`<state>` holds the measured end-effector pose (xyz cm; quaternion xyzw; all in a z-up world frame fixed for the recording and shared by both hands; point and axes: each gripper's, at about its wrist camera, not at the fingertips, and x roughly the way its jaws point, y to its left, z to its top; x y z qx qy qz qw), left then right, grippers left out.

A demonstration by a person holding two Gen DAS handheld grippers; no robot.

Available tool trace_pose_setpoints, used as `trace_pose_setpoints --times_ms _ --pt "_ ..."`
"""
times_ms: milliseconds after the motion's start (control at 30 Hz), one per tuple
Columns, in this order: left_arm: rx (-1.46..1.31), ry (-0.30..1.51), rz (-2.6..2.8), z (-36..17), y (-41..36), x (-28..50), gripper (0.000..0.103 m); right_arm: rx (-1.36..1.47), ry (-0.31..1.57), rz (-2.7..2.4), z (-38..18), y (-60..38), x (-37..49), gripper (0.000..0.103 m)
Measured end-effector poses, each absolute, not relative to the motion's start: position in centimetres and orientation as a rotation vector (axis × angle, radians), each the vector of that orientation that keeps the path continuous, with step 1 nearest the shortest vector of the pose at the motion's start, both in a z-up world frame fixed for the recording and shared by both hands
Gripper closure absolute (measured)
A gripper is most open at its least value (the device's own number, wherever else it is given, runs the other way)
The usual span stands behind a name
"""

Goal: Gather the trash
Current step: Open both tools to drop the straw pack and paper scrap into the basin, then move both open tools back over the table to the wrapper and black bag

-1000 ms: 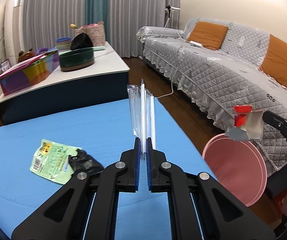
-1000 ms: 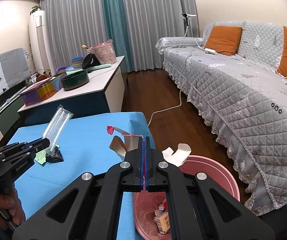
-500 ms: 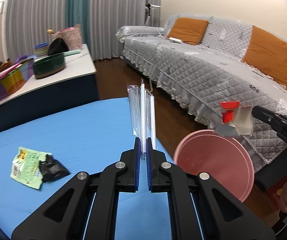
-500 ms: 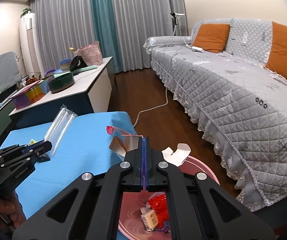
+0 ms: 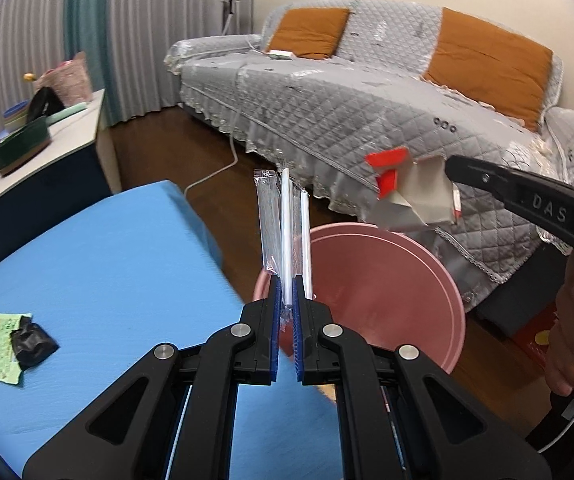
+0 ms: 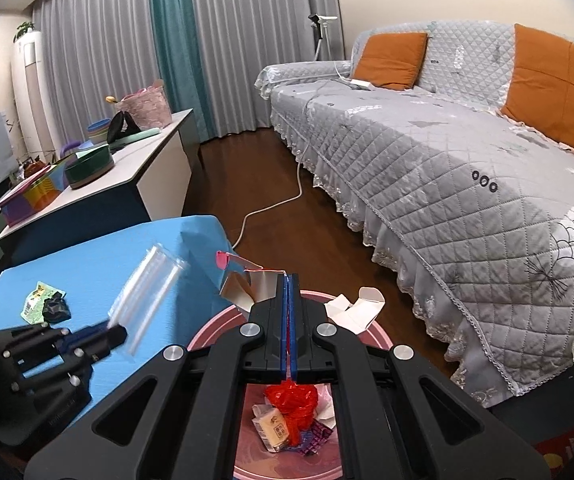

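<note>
My left gripper (image 5: 285,284) is shut on a clear sleeve of white straws (image 5: 285,224), which stands upright past the blue table's (image 5: 107,272) right edge, over the near rim of the pink bin (image 5: 387,280). My right gripper (image 6: 289,280) is shut on a flattened grey carton with red flaps (image 6: 247,284), held above the bin (image 6: 215,320). The bin holds a red wrapper (image 6: 293,400) and other scraps. A white opened box (image 6: 353,308) rests at its far rim. A green wrapper (image 5: 1,340) with a black crumpled piece (image 5: 33,344) lies on the table.
A grey quilted sofa (image 6: 447,152) with orange cushions runs along the right. A white-topped cabinet (image 6: 135,164) with bowls and boxes stands behind the table. A white cable (image 6: 271,208) trails over the dark wooden floor between them.
My left gripper has swung right with the straw sleeve, from over the table to the bin's edge. My right gripper has moved further over the bin with the carton.
</note>
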<state>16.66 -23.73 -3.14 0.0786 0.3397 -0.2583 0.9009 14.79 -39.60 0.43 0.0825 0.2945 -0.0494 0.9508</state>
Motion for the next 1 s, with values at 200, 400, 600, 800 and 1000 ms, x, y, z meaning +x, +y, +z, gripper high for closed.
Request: trace_pose_setpoints --times_ms 200,400,600,800,1000 --pt "0.146 0.737 -0.596 -3.5 -24.4 16.8 0.074 0.201 0.630 -0.118 -0.1 -40.8 14.7 0.089" --pt "0.131 0.721 -0.570 -3.0 -23.3 16.8 0.073 0.239 0.632 -0.142 -0.3 -41.5 14.5 0.068" --pt "0.108 0.702 -0.513 -2.2 -21.2 17.1 0.073 0.235 0.623 -0.122 0.2 -40.0 15.1 0.068" --pt "0.070 0.687 -0.449 -1.5 -17.8 17.7 0.073 0.220 0.616 -0.081 0.6 -37.3 16.0 0.068" --pt "0.025 0.676 -0.376 -0.8 -13.7 18.2 0.073 0.203 0.614 -0.030 1.0 -33.9 17.2 0.068"
